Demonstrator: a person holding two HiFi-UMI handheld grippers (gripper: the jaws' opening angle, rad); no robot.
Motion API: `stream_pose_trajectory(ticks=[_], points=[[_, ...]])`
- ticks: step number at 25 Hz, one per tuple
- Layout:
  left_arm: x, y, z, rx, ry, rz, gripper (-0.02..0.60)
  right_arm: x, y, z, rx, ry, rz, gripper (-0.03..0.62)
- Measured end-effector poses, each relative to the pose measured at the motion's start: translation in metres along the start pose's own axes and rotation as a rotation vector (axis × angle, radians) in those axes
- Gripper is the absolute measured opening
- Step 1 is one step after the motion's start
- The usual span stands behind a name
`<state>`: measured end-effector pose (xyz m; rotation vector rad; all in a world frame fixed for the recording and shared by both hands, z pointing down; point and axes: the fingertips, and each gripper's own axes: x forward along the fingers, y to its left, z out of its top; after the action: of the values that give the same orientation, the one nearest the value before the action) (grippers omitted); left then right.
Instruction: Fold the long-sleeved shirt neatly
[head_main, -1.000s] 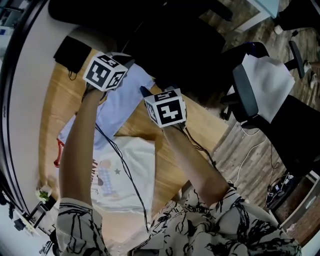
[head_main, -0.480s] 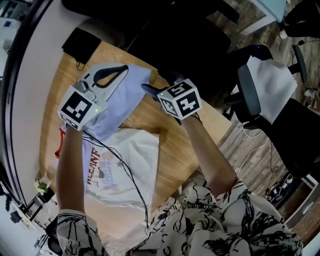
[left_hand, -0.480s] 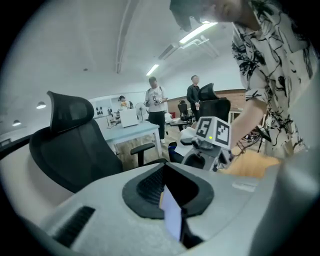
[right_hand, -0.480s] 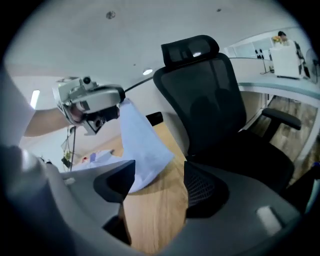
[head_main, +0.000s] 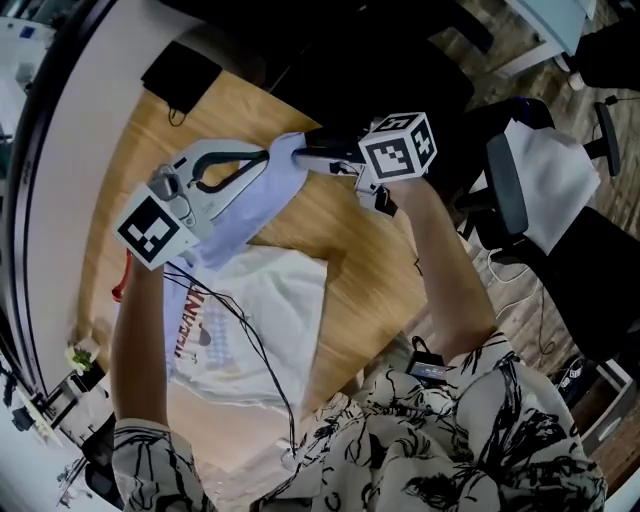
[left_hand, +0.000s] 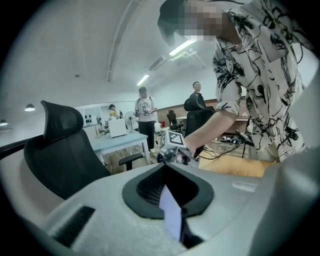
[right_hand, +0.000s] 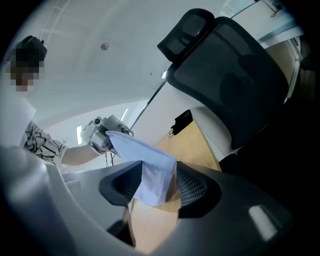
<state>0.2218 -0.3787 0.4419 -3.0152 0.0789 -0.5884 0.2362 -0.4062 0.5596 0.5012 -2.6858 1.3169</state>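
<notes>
- Your left gripper (head_main: 268, 155) has its jaws pinched fully together on an edge of the pale blue long-sleeved cloth shirt (head_main: 250, 205). A strip of that fabric shows between them in the left gripper view.
- Your right gripper (head_main: 300, 153) faces it from the opposite side, its tips just beside the left one's. Its jaws are partly apart and closing, with a bunched corner of the shirt filling the gap and pressed by both pads.
- The shirt is lifted between the two grippers above the far part of the light wooden table (head_main: 345, 240), and the rest of it drapes down toward the tabletop.
- A white printed garment with a cartoon figure (head_main: 275, 300) lies flat on the table nearer you. In the head view the blue shirt's lower edge overlaps it.
- A flat black object (head_main: 180, 75) sits at the table's far corner, well apart from both garments.
</notes>
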Motion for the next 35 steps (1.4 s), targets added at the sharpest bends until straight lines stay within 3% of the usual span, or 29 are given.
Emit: stream_pose_trajectory(ticks=[3, 5, 6, 8, 11, 15, 19, 23, 30, 35], points=[[-0.021, -0.015, 0.008, -0.003, -0.032, -0.028, 0.006, 0.012, 0.018, -0.003, -0.021, 0.053, 0.093, 0.224], [-0.026, -0.023, 0.012, 0.005, -0.035, -0.048, 0.006, 0.013, 0.021, -0.002, -0.029, 0.063, 0.130, 0.133], [-0.026, -0.024, 0.012, 0.006, -0.027, -0.051, 0.006, 0.010, 0.021, 0.000, -0.033, 0.057, 0.142, 0.022], [-0.026, -0.020, 0.011, -0.017, -0.021, -0.028, 0.006, 0.003, 0.023, 0.007, -0.036, 0.026, 0.157, 0.025], [-0.037, -0.005, 0.010, -0.078, -0.036, 0.066, 0.006, -0.003, 0.033, 0.021, -0.066, -0.041, 0.153, 0.023], [-0.080, 0.024, 0.007, -0.132, -0.022, 0.280, 0.008, -0.011, 0.074, 0.050, -0.152, -0.173, 0.098, 0.021], [-0.136, 0.044, 0.027, -0.189, -0.056, 0.468, 0.008, -0.017, 0.154, 0.082, -0.274, -0.290, 0.036, 0.021], [-0.186, 0.044, 0.072, -0.214, -0.082, 0.571, 0.008, -0.013, 0.241, 0.110, -0.379, -0.353, 0.015, 0.021], [-0.320, -0.005, 0.105, -0.157, -0.085, 0.746, 0.008, 0.052, 0.364, 0.116, -0.544, -0.317, 0.082, 0.021], [-0.401, -0.054, 0.090, -0.125, -0.011, 0.817, 0.008, 0.111, 0.419, 0.087, -0.648, -0.229, 0.108, 0.021]])
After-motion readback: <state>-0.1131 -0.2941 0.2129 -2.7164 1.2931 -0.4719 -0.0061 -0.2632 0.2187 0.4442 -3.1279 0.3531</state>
